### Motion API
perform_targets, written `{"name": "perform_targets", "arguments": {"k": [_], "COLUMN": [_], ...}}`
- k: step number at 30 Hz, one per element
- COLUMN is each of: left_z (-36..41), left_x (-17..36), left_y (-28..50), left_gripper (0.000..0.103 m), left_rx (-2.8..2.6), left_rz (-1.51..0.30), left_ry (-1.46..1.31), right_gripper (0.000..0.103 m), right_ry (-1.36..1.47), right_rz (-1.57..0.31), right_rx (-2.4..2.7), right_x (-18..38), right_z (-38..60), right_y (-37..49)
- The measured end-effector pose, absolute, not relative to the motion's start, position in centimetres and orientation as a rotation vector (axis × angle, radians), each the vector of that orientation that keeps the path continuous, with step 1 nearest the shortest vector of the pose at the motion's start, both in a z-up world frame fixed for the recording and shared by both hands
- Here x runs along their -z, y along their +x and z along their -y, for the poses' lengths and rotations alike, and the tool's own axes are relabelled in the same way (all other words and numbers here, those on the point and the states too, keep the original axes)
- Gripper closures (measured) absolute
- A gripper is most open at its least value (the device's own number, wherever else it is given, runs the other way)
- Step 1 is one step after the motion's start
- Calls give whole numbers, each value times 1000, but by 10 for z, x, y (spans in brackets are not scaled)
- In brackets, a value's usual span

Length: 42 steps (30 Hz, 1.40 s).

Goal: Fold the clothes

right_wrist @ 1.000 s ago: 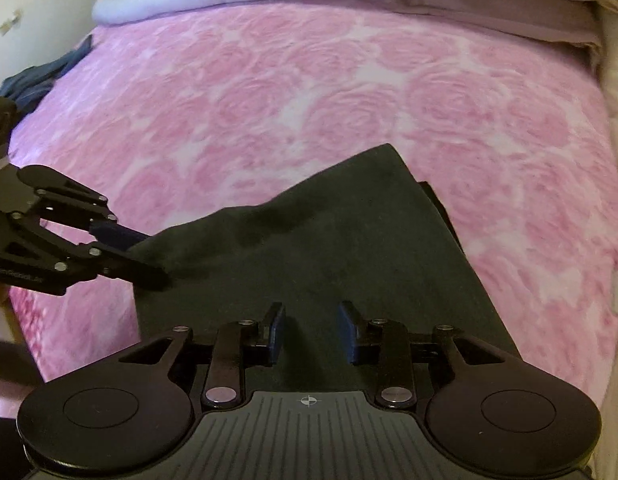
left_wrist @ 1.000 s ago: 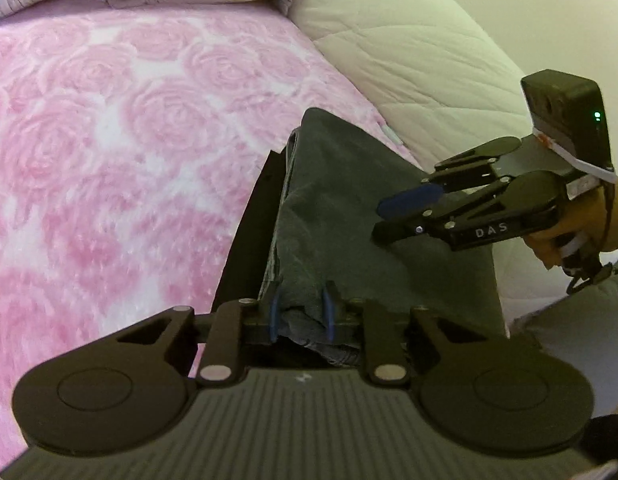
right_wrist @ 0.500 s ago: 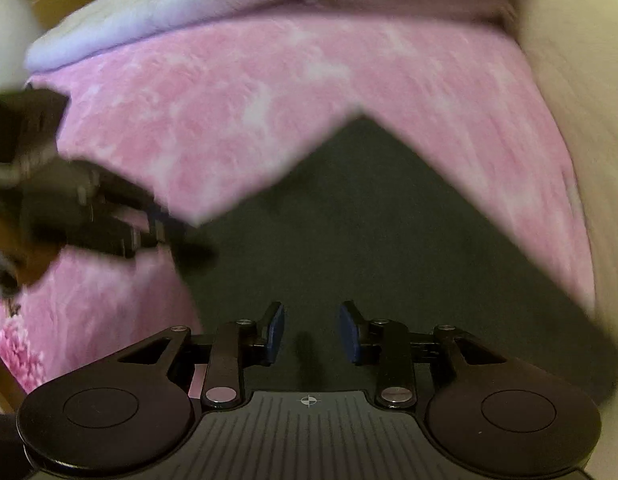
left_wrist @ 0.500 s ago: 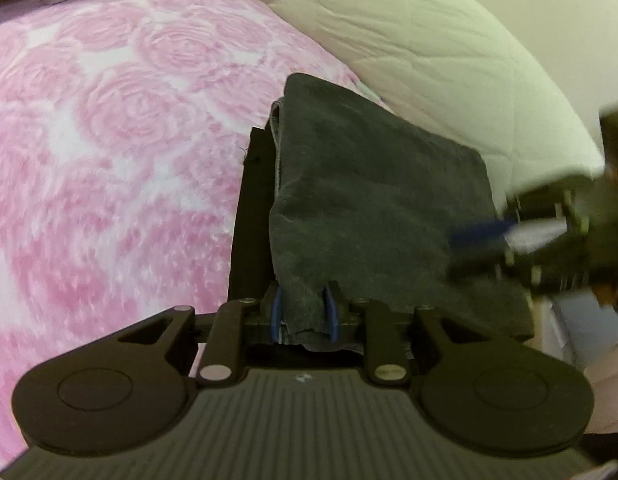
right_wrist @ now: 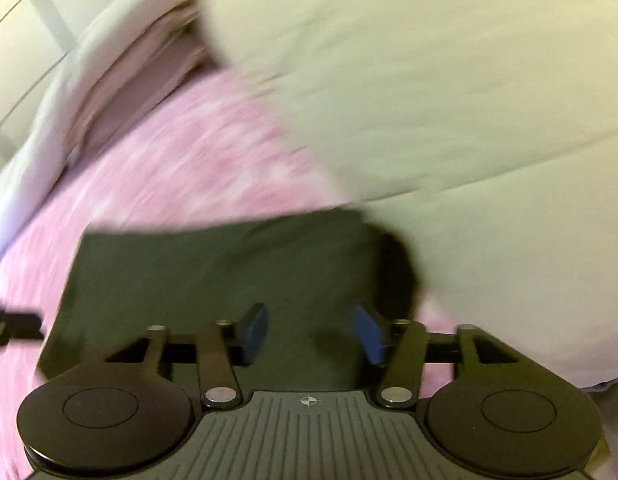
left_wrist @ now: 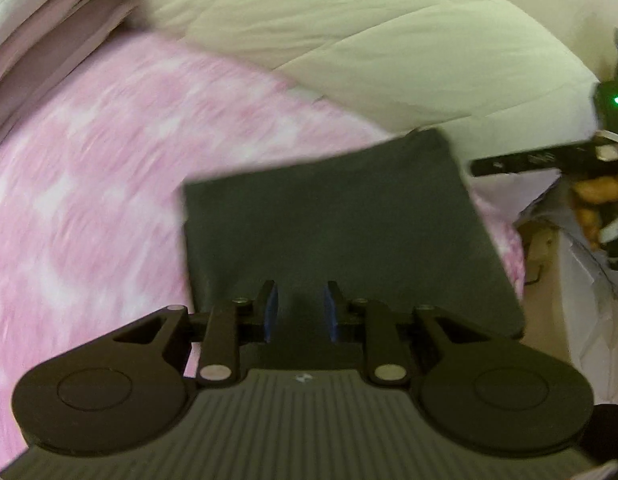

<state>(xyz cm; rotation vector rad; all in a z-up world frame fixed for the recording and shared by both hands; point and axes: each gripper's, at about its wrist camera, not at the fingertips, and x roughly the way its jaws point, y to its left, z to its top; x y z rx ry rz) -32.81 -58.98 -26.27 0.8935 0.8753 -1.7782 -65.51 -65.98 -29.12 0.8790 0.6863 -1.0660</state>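
A dark grey folded garment (left_wrist: 329,220) lies as a flat rectangle on the pink rose bedcover (left_wrist: 89,200), its far corner against the cream duvet (left_wrist: 349,40). My left gripper (left_wrist: 299,312) is at the garment's near edge, its blue pads a narrow gap apart with the cloth between them. In the right wrist view the garment (right_wrist: 209,276) lies under my right gripper (right_wrist: 311,336). That gripper's jaws are opening and wide, and nothing is pinched between them. One of the left gripper's fingers (right_wrist: 17,326) touches the garment's left edge. Both views are blurred.
The cream duvet (right_wrist: 429,100) bulges along the right of the bed. Pale folded bedding (left_wrist: 49,32) is stacked at the head. Beyond the bed's right edge are white papers or bags (left_wrist: 589,280). A hand (left_wrist: 597,192) carries the right gripper there.
Both views have swung and rolled. The right gripper has come off the garment's top and its jaws have widened. The garment now looks squarer, and the black layer beside it no longer shows.
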Motion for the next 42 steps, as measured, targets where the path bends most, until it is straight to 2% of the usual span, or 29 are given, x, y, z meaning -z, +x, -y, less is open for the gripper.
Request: {"name": "perform_targets", "arguments": {"k": [6,13,14,15,17,18,20,24,26,30,36,42], "left_z": [661,713,716,717,718,718,716,715,722,734,723,688], "left_x": [281,331,338,341,339,338,331,343,357,367,329,294], "left_y": [-413,-482,-488,-489,-491,-493,-496,-511,-517,-508,-472,-401], "left_gripper": [78,78,77,76,78,80,80,79,78,69,77,78], "left_rx": [1956,2139,2149,2155,2173,2186,2249,2307,2272,2233,2195,1958], "left_rz": [-771,-689,-666,-659,-648,-640,-610,-588,-592,-712,-708,-764], "left_ry": [988,1200,1237,1251,1253,1253,1240,1303,1325,1285,1177,1086], "right_gripper": [42,42,48,75,83,93,96,96,96,89,76,75], "right_ry": [1019,1180,1194,1208,1204,1193,1195,1188,1241,1260,1221,1166], "right_rz": [-579,-394,-379,-363,-360,-360,-339,-331,-309,-305,-284,-332], "right_rx": [1054,994,975,954,913,907,916,998,1033,1022,1008,1058], "right_x": [328,371,374,376,374,369,353,333,353,376,352,350], "right_z": [698,694,696,697,699,698,688,661,663,674,667,676], "right_y": [-679,-704,-707,-710,-710,-710,-714,-721,-726,-735,-748,-735]}}
